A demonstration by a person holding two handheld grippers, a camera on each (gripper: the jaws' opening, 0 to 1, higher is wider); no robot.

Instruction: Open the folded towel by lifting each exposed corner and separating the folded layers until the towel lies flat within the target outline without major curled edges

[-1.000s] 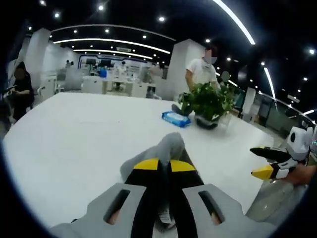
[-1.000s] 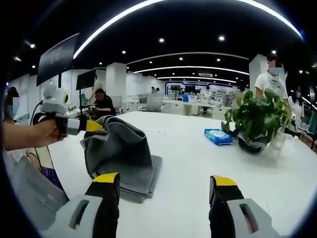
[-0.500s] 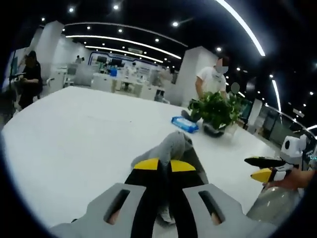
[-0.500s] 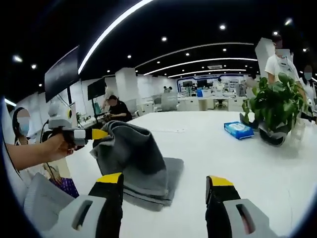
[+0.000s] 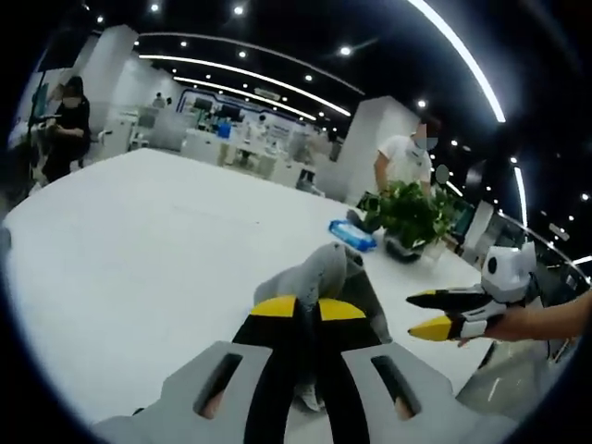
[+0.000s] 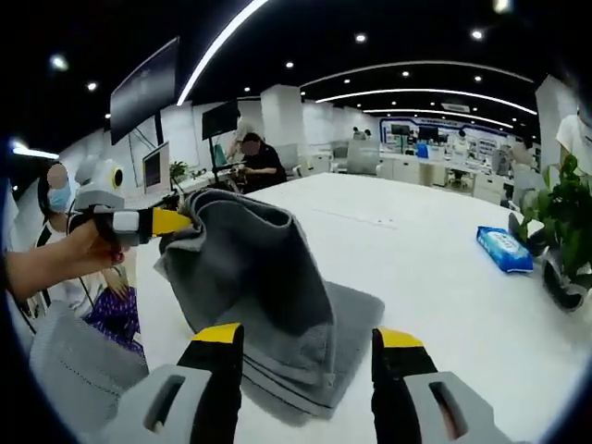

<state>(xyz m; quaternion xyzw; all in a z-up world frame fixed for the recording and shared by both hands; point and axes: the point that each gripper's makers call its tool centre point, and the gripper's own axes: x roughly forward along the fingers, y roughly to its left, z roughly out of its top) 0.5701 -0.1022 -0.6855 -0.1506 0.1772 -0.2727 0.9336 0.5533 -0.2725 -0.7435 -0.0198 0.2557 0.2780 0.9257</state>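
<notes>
Grey towel (image 6: 268,305): a folded stack lying on the white tabletop (image 6: 435,268), with its top layer pulled up into a tall, draped peak above the rest.
Left claw, own view (image 5: 308,310): yellow-tipped jaws pressed together on a pinch of the grey towel (image 5: 319,273), which bunches up just beyond the tips.
Left claw, seen from the right gripper view (image 6: 176,221): held by a person's hand (image 6: 79,254) at the left, its yellow tip meeting the raised edge of the towel, well above the tabletop.
Right claw, own view (image 6: 308,335): jaws wide apart with nothing between them, hanging just over the near edge of the folded stack.
Right claw, seen from the left gripper view (image 5: 430,313): coming in from the right, held by a hand (image 5: 536,324), its two yellow-tipped jaws parted and empty, apart from the towel.
Tabletop: wide and white, bare around the towel.
Blue packet (image 6: 505,249): lying flat on the tabletop beyond the towel, towards the right.
Potted plant (image 6: 569,231): green leaves in a dark pot, just beside the blue packet, at the right edge.
Person in white shirt (image 5: 403,162): standing behind the potted plant in the left gripper view.
Seated person in dark clothes (image 6: 259,165): at the far edge of the tabletop.
Background: an open office with desks, wall screens and curved ceiling light strips.
</notes>
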